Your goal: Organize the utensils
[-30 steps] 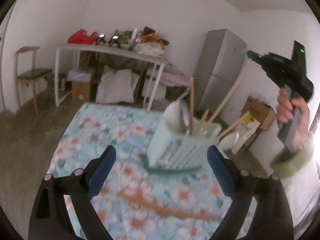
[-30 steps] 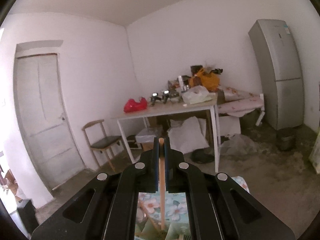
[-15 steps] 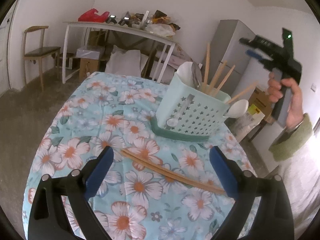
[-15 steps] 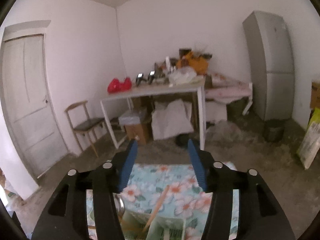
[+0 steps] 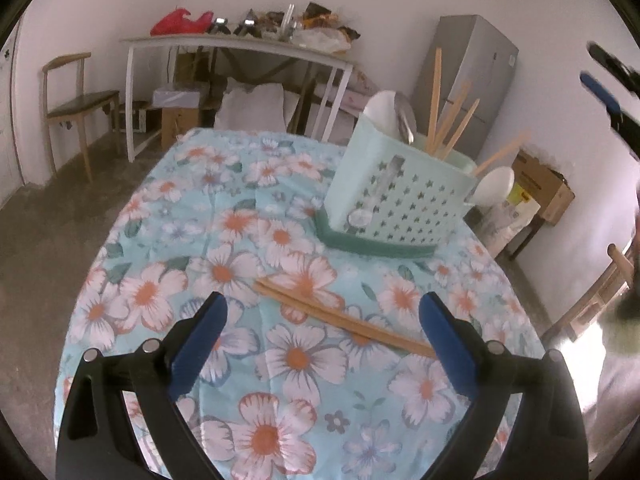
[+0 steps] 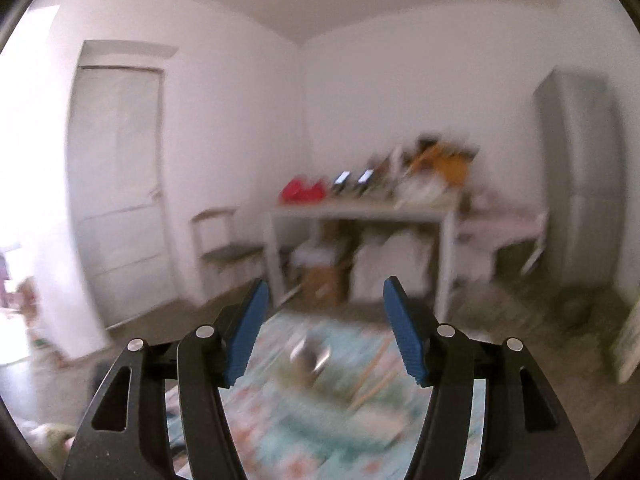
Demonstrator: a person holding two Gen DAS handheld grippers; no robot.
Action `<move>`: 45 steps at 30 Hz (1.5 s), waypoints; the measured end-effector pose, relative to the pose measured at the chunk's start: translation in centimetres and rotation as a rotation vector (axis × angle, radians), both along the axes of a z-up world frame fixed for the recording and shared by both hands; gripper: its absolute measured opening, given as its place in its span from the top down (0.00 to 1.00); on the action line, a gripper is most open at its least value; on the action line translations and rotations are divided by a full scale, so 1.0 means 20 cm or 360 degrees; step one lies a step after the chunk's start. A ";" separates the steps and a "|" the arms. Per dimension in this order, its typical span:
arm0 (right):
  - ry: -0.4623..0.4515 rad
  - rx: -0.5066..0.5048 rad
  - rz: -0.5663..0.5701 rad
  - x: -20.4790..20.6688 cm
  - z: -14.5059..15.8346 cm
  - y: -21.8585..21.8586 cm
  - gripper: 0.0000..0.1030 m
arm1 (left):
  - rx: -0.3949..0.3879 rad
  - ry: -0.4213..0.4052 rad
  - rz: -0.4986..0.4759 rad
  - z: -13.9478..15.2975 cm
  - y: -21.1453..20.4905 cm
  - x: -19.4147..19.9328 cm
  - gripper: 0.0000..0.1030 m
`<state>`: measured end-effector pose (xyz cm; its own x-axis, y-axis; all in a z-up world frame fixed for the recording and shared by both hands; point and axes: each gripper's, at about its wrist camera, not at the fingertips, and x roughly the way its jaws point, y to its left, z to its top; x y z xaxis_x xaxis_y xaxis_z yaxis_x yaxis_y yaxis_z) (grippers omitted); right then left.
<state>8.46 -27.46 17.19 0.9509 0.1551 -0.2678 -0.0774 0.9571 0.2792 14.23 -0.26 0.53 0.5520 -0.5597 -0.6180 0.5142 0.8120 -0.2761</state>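
On the bench (image 5: 132,240), under a pale blue cloth printed with pink flowers, we see a mint perforated utensil basket (image 5: 396,200) standing upright near the far right edge, holding chopsticks, a white spoon and a metal one. A loose pair of wooden chopsticks (image 5: 344,322) lies flat on the cloth nearer us, between the blue pads of our left claw (image 5: 322,338), which gapes wide with nothing touching it. Beyond are a concrete floor, a wooden chair (image 5: 76,100), a cluttered white table (image 5: 240,44) and a grey fridge (image 5: 472,80). Our right claw (image 6: 322,332) is spread and empty; its view is badly smeared, so the basket below it is perhaps only a blur.
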 end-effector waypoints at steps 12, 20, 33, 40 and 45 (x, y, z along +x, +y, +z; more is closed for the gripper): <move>0.0992 0.0443 0.0260 0.12 -0.95 0.31 0.55 | 0.0114 0.0209 -0.0010 -0.16 -0.06 0.01 0.08; 0.1074 0.0649 0.0149 0.06 -1.06 0.14 0.54 | 0.0057 0.0346 -0.0064 -0.21 -0.12 0.02 0.13; 0.1141 0.0793 0.0141 0.02 -1.17 0.05 0.53 | -0.0326 0.0750 -0.0072 -0.33 -0.15 0.11 0.48; 0.1134 0.0820 0.0144 -0.02 -1.16 0.01 0.53 | -0.0460 0.0887 -0.0087 -0.40 -0.21 0.14 0.67; 0.1127 0.0830 0.0142 -0.03 -1.15 0.00 0.53 | -0.0496 0.0951 -0.0062 -0.44 -0.22 0.14 0.88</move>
<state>7.87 -27.50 -5.85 0.5671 0.4877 -0.6637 0.2110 0.6929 0.6895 17.11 -4.72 -8.24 0.1413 -0.7739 -0.6173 0.2276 0.6323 -0.7406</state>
